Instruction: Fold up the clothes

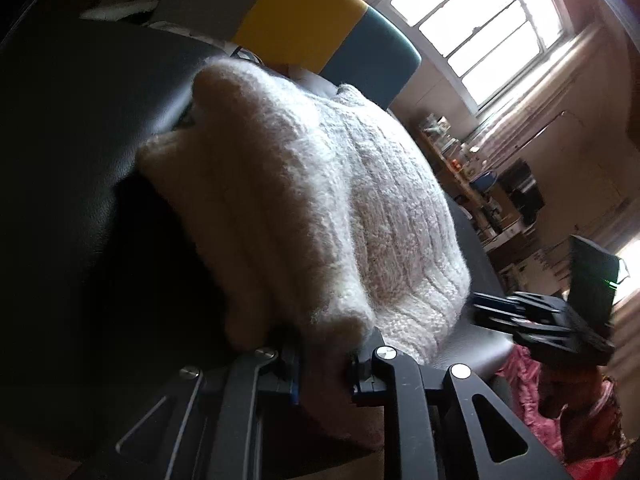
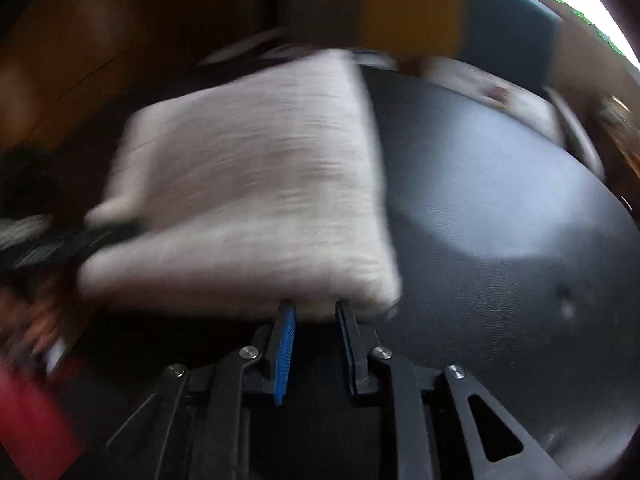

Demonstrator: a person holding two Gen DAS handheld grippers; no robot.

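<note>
The left gripper [image 1: 324,354] pinches the folded white sweater [image 1: 320,208] at its near edge, steadying it on the black surface [image 2: 500,208]; the right gripper [image 2: 316,320] stands narrowly parted, empty, just beside the sweater's near corner.

I find no text, label, brand, number or sign that I can read in either view. Taking the white ribbed knitted sweater [image 1: 328,208] as my landmark: the yellow and teal panels [image 1: 304,28] beyond it carry no print that I can make out, the cluttered shelf [image 1: 472,160] to its right is too small and blurred for me to read any packaging, and the dark box with a small green light [image 1: 592,280] further right shows no legible marking. From the right wrist camera everything is smeared by motion blur, so I can read nothing there.
</note>
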